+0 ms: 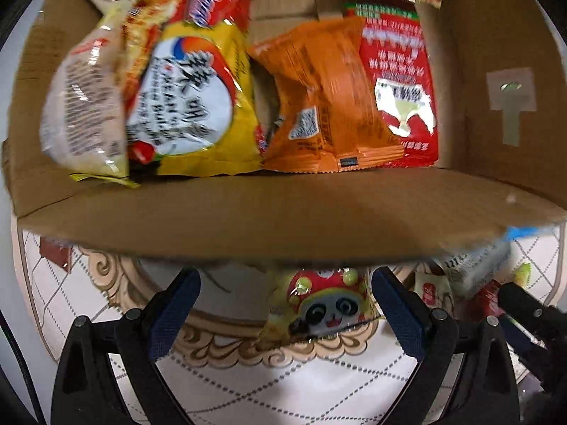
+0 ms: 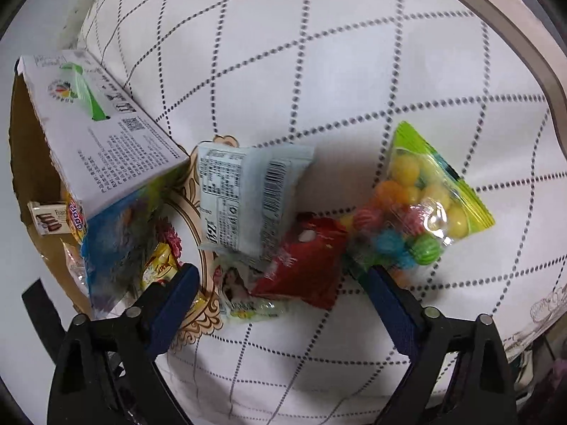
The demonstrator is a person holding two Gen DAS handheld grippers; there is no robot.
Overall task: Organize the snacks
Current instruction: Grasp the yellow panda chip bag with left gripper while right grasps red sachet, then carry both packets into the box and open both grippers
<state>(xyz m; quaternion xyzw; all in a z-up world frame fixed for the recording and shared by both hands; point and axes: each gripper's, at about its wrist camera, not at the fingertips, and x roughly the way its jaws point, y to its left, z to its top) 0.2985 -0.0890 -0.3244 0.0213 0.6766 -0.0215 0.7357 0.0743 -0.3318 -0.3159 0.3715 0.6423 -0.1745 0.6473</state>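
Note:
In the left wrist view a cardboard box holds a yellow packet, an orange packet, a red packet and others. My left gripper is open just outside the box's near wall, over a panda-print snack on the cloth. In the right wrist view my right gripper is open above a red packet and a small clear packet. A pale blue packet and a bag of coloured candy balls lie beyond. The box stands at left.
The surface is a white quilted cloth with a dotted diamond pattern and a tan ornamental print. A grey edge runs at the upper right. More small packets lie by the box's right corner.

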